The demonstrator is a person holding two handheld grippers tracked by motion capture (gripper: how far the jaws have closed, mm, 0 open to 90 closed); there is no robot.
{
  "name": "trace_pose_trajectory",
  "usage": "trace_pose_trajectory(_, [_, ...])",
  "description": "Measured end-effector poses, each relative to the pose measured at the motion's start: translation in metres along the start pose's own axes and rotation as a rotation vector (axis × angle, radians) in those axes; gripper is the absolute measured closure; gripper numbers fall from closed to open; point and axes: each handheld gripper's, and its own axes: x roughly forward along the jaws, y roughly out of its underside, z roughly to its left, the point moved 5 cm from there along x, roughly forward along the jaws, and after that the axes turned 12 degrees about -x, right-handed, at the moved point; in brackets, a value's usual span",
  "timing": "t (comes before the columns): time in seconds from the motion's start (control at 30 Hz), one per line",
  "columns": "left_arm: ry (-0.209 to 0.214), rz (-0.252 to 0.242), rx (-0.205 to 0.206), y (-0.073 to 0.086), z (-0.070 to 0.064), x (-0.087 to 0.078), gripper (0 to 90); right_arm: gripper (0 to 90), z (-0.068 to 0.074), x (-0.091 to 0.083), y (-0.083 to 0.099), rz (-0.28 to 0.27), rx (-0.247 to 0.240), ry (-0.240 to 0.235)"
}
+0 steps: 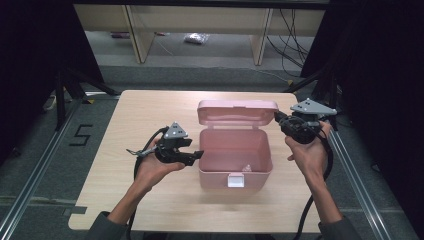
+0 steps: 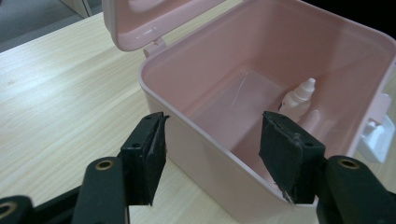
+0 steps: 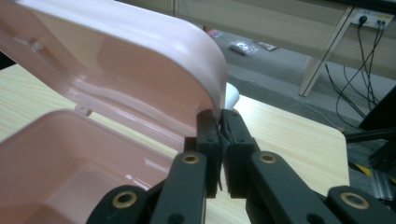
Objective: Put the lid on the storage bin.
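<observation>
A pink plastic box [image 1: 235, 177] stands open in the middle of the table, its lid [image 1: 237, 112] tilted up at the back. Inside lies a small white dropper bottle [image 2: 299, 95]. My left gripper [image 1: 197, 156] is open at the box's left wall; in the left gripper view the left gripper [image 2: 212, 140] straddles the rim [image 2: 187, 116], one jaw outside and one over the inside. My right gripper [image 1: 277, 117] is shut at the lid's right end. In the right gripper view the right gripper [image 3: 219, 116] pinches the lid [image 3: 140, 60] at its edge.
The box has a white latch [image 1: 235, 180] on its front wall. The wooden table [image 1: 150, 110] has bare surface left and right of the box. Beyond its far edge are shelf legs [image 1: 260, 45], floor cables [image 1: 292, 45] and black stand legs [image 1: 70, 85].
</observation>
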Motion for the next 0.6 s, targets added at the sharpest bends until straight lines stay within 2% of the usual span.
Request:
trace_pose_trajectory(0.03, [0.003, -0.003, 0.001, 0.001, -0.001, -0.002, 40.4, 87.3, 0.000, 0.000, 0.000, -0.008, -0.005, -0.003])
trace_pose_trajectory(0.1, [0.011, -0.004, 0.006, 0.002, -0.003, -0.005, 39.7, 87.1, 0.003, 0.000, 0.001, -0.004, 0.022, -0.023])
trace_pose_trajectory(0.17, [0.007, -0.009, 0.001, 0.005, -0.005, -0.009, 39.0, 87.0, 0.003, -0.001, 0.002, -0.011, 0.020, -0.010])
trace_pose_trajectory(0.27, [0.012, -0.003, 0.009, 0.009, -0.007, -0.012, 38.2, 86.8, 0.001, -0.004, 0.004, -0.014, -0.004, -0.019])
trace_pose_trajectory(0.3, [0.014, -0.002, 0.008, 0.010, -0.008, -0.013, 37.8, 86.7, 0.005, -0.005, 0.005, 0.000, 0.041, -0.032])
trace_pose_trajectory(0.33, [0.013, 0.000, 0.007, 0.012, -0.008, -0.013, 37.3, 86.7, 0.005, -0.004, 0.006, -0.011, 0.023, -0.040])
trace_pose_trajectory(0.37, [0.009, 0.004, 0.008, 0.014, -0.008, -0.014, 36.9, 86.6, 0.004, -0.006, 0.007, -0.005, 0.015, -0.025])
trace_pose_trajectory(0.4, [0.011, 0.005, 0.003, 0.015, -0.008, -0.014, 36.4, 86.5, 0.005, -0.006, 0.007, -0.004, 0.019, -0.039])
trace_pose_trajectory(0.43, [0.011, 0.007, 0.002, 0.017, -0.007, -0.015, 36.0, 86.5, 0.003, -0.007, 0.008, -0.015, 0.005, -0.026])
trace_pose_trajectory(0.47, [0.015, 0.007, -0.001, 0.018, -0.007, -0.015, 35.9, 86.5, 0.007, -0.007, 0.008, -0.007, 0.042, -0.035])
trace_pose_trajectory(0.53, [0.010, 0.005, -0.004, 0.020, -0.007, -0.016, 35.3, 86.3, 0.004, -0.007, 0.009, -0.011, 0.011, -0.038])
trace_pose_trajectory(0.57, [0.013, 0.003, -0.007, 0.021, -0.007, -0.017, 34.9, 86.3, 0.007, -0.008, 0.010, -0.005, 0.044, -0.046])
trace_pose_trajectory(0.6, [0.014, 0.007, -0.005, 0.023, -0.006, -0.018, 34.9, 86.3, 0.007, -0.009, 0.010, -0.002, 0.040, -0.043])
